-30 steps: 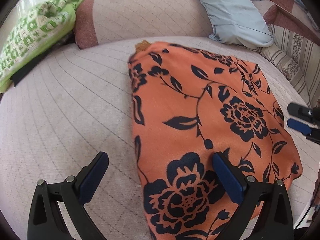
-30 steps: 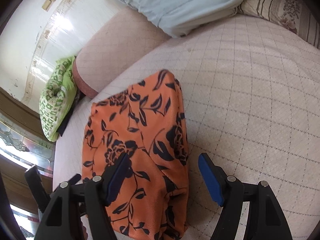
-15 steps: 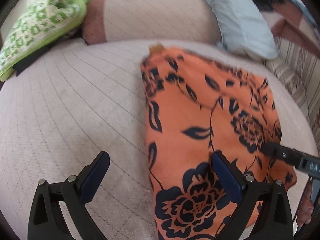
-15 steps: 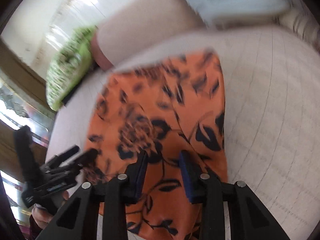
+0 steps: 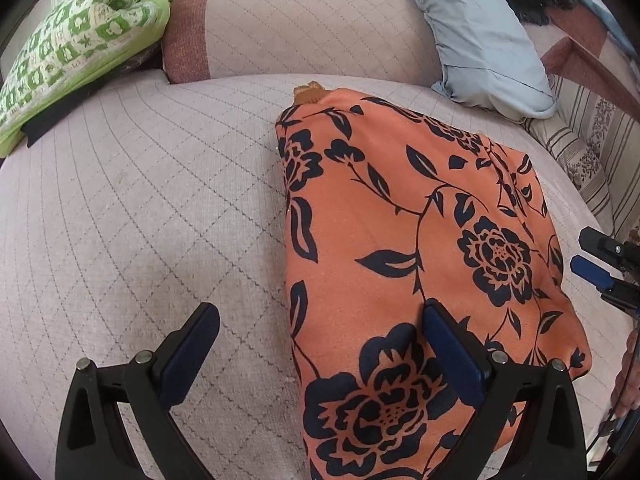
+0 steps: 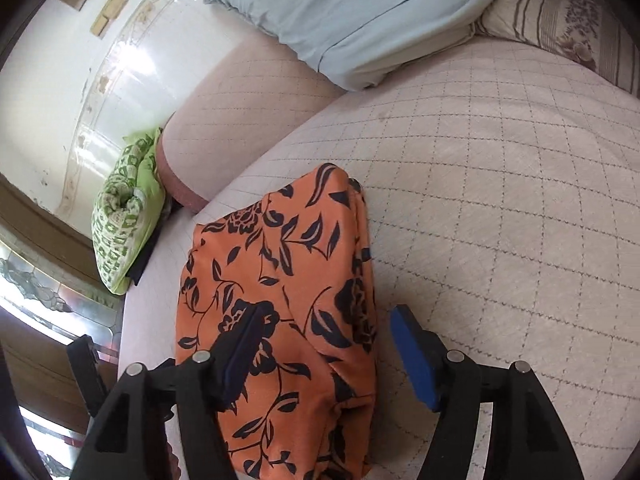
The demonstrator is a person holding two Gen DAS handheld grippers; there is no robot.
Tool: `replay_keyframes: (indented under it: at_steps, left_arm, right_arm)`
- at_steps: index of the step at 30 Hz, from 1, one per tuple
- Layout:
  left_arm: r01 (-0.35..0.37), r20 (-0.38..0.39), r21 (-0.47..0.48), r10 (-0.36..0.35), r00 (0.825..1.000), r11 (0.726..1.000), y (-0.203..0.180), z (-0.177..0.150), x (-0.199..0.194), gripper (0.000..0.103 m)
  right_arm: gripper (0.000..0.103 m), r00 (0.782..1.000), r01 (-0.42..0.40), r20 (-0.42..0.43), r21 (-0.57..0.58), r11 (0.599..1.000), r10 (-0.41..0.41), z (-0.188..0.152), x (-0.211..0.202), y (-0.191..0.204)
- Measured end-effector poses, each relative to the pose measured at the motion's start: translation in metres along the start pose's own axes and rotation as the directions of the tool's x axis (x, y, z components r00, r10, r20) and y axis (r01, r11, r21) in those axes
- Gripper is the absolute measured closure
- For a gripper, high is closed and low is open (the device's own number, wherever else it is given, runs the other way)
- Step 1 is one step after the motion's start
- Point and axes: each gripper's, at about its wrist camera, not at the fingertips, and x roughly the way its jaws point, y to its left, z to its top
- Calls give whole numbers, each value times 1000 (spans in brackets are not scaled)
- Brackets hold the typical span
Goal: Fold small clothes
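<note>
Quilted pink bedding (image 5: 140, 208) carries the folded orange floral garment (image 5: 400, 240). Only the right wrist view shows the wall and window at far left. Both tilt downward: left gripper (image 5: 320, 344) wide open, empty; right gripper (image 6: 324, 344) just reopened, straddling the garment's near right edge.

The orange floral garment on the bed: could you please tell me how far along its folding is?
The orange floral garment already lies folded into a compact stack. Nothing is gripped: the right hand-held gripper, jaws just reopened, and the left hand-held gripper both stand open over it. Perhaps only tidying remains.
</note>
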Motion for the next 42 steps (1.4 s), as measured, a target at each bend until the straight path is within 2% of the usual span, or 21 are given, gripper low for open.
replay_keyframes:
  at_steps: [5,10,14,20,24,30,42]
  left_arm:
    - [4,-4,-3,-4,1000,1000,-1,0,-1,2]
    - [56,0,-9,-56,998,998,-1,2,-4,2]
    - [65,10,11,-65,998,998,-7,2,-7,2]
    - [91,-38,24,-90,995,996,-12,-1,6,2]
    - [141,-74,9,-140,987,990,-12,-2,14,2]
    - [180,-98,-22,-181,979,983,-9,-2,21,2]
    - [198,-95,-37,-201,975,979,-10,-3,22,1]
  right_arm:
    - [33,999,12,-32,-16,1000,-12,-3,4,0]
    - [33,997,24,-73,-18,1000,-26,-6,15,-1]
    - [33,996,13,-87,-10,1000,-14,-7,19,-3]
    - [33,991,0,-135,-2,1000,0,-10,32,-5]
    - [33,983,-21,-182,28,999,25,-13,49,-7]
    - [33,983,-66,-166,53,996,74,-12,64,-2]
    - [31,982,-113,-144,59,992,120,-10,78,10]
